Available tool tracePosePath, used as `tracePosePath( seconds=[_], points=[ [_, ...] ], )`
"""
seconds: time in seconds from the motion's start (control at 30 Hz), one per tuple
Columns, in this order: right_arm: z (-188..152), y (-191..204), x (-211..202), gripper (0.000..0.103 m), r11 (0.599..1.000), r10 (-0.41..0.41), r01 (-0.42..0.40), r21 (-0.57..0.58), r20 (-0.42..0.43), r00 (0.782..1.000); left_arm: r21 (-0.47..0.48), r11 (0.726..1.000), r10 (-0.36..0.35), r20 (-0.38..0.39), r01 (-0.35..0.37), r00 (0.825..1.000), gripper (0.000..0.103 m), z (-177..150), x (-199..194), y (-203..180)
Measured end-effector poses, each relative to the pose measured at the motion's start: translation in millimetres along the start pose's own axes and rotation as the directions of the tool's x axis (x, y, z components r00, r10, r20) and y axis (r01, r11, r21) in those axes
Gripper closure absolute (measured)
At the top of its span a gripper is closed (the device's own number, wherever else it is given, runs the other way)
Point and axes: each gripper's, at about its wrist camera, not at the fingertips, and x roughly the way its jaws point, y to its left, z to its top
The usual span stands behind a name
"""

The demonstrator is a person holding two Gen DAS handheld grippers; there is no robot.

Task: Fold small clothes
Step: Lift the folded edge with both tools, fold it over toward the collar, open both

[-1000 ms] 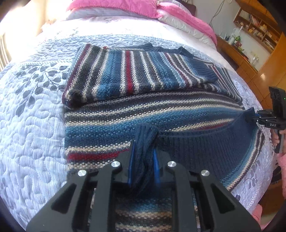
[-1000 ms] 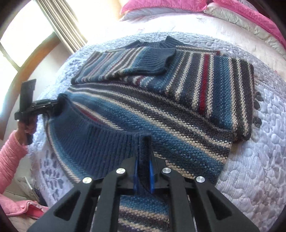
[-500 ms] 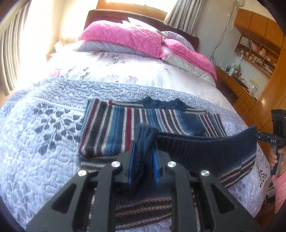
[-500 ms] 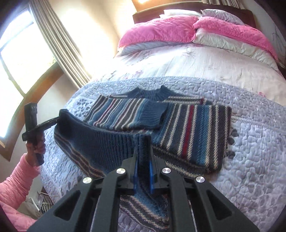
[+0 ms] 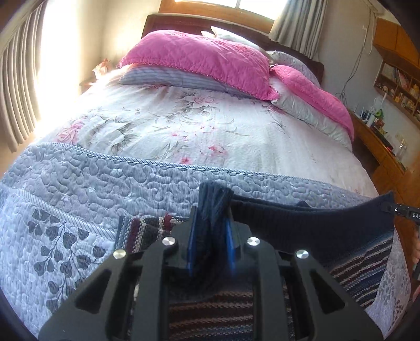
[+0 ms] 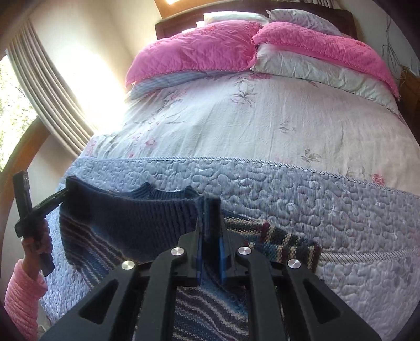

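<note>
A striped knit sweater (image 5: pixel 141 232) in blue, cream and dark red lies on the grey-blue quilt (image 5: pixel 78 188). Its navy ribbed hem (image 5: pixel 302 225) is lifted off the bed and stretched between both grippers. My left gripper (image 5: pixel 211 223) is shut on a bunch of the hem at one corner. My right gripper (image 6: pixel 210 223) is shut on the other corner of the hem (image 6: pixel 131 217). Each view shows the other gripper at its edge: the right gripper (image 5: pixel 401 211) and the left gripper (image 6: pixel 52 200), held by a hand in a pink sleeve (image 6: pixel 23 291). The sweater's striped body (image 6: pixel 283 241) is mostly hidden below.
Beyond the quilt, a white floral bedspread (image 5: pixel 197 123) runs to pink pillows (image 5: pixel 199 60) and a dark headboard (image 5: pixel 168 23). Curtains (image 5: pixel 15 78) and a window stand on the left. A wooden desk and shelves (image 5: pixel 388 110) line the right side of the bed.
Both grippers have lifted the navy hem off the bed and carried it forward over the sweater's folded upper part. Both cameras now tilt up toward the pillows.
</note>
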Motion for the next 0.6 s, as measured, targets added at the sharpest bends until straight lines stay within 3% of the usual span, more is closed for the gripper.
tracePosePath(
  seconds=[0.3, 0.6],
  points=[
    [-3.5, -29.0, 83.4, 0.094, 0.995, -0.077, 0.082, 0.05, -0.098, 0.992, 0.033, 0.996, 0.083, -0.118, -0.08, 0.989, 0.082, -11.0, 82.8, 5.5],
    [-21.8, -47.9, 119.4, 0.092, 0.991, -0.07, 0.084, 0.102, -0.128, 0.989, 0.022, 0.993, 0.117, -0.165, -0.115, 0.979, 0.067, -28.0, 118.8, 21.3]
  ],
)
